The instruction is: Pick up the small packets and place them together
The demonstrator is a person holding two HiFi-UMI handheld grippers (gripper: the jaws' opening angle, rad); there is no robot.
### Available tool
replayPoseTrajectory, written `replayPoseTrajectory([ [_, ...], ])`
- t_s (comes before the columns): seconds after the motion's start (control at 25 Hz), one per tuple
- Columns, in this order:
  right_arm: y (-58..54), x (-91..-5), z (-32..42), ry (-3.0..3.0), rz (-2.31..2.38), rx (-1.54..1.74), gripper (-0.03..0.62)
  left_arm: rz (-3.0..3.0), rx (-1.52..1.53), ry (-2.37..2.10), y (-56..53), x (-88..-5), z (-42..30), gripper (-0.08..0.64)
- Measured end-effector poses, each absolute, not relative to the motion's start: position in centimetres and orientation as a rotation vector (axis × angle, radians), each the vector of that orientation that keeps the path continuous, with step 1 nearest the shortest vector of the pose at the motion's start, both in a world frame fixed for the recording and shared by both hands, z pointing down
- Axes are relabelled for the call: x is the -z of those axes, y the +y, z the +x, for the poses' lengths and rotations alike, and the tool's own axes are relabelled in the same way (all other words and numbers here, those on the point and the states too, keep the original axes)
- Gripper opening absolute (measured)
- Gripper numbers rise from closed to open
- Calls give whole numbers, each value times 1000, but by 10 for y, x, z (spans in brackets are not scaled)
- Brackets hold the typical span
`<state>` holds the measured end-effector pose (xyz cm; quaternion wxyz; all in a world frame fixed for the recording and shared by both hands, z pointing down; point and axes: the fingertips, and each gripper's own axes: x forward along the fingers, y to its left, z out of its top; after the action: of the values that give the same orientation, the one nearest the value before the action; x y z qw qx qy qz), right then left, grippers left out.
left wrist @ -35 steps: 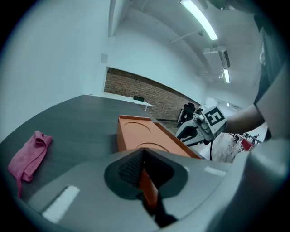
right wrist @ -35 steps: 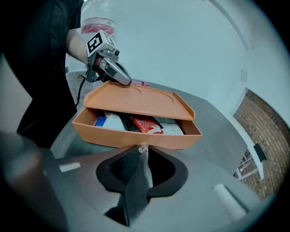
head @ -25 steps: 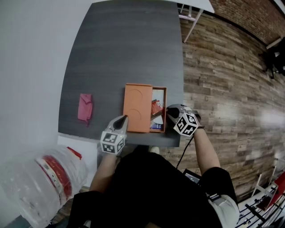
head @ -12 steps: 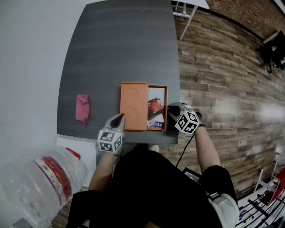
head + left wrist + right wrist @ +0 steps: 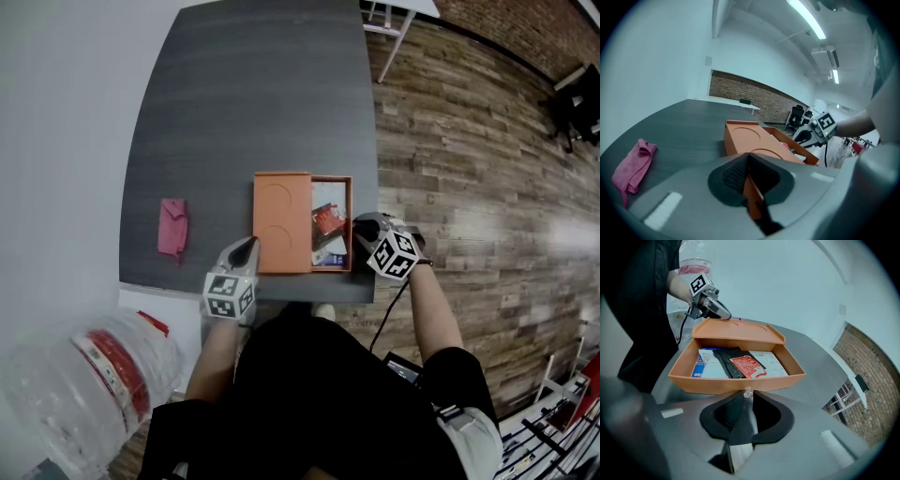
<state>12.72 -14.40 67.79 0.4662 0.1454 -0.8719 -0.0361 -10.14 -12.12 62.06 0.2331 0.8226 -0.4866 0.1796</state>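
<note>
Dark grey surface (image 5: pixel 253 112), wood-plank floor (image 5: pixel 469 141) beside it — orange box (image 5: pixel 351 225) near the edge.
Its lid (image 5: pixel 745 138) sits pinched in the left gripper (image 5: pixel 749 161); the right gripper (image 5: pixel 744 397) pinches a pale flat piece (image 5: pixel 739 451).

Seen from my head camera: the dark grey table (image 5: pixel 253 94), its top stretching away from my near edge. Two things lie directly on it. I mark an orange box (image 5: pixel 351 202) by the near edge, right of centre, its lid (image 5: pixel 281 223) covering the left part, and a crumpled pink cloth (image 5: pixel 173 227) well apart at the left.
</note>
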Motion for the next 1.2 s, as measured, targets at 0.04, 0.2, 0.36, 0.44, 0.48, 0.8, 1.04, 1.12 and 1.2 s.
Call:
replayPoseTrajectory([
  [0.04,-144,-678,127,-2143,368,83,64,2270,-519,-1342,-122,-621,-101,0],
  [0.2,-144,-676,128,-2141,405,77,63,2326,-627,-1323,-123,-621,-92,0],
  [0.36,-143,-679,128,-2136,411,67,64,2385,-682,-1262,-113,-627,-82,0],
  [0.44,-143,-678,128,-2139,409,70,64,2429,-733,-1230,-110,-627,-75,0],
  [0.48,-143,-678,128,-2142,406,72,63,2456,-780,-1215,-109,-627,-72,0],
  [0.8,-141,-674,128,-2151,347,82,61,2478,-1025,-1131,-105,-636,-68,0],
  [1.04,-141,-673,127,-2138,288,116,60,2455,-1022,-1134,-105,-635,-69,0],
  [1.12,-143,-675,131,-2126,299,113,60,2448,-1008,-1135,-105,-636,-69,0],
  [1.2,-149,-677,141,-2111,333,97,60,2444,-997,-1139,-105,-636,-69,0],
])
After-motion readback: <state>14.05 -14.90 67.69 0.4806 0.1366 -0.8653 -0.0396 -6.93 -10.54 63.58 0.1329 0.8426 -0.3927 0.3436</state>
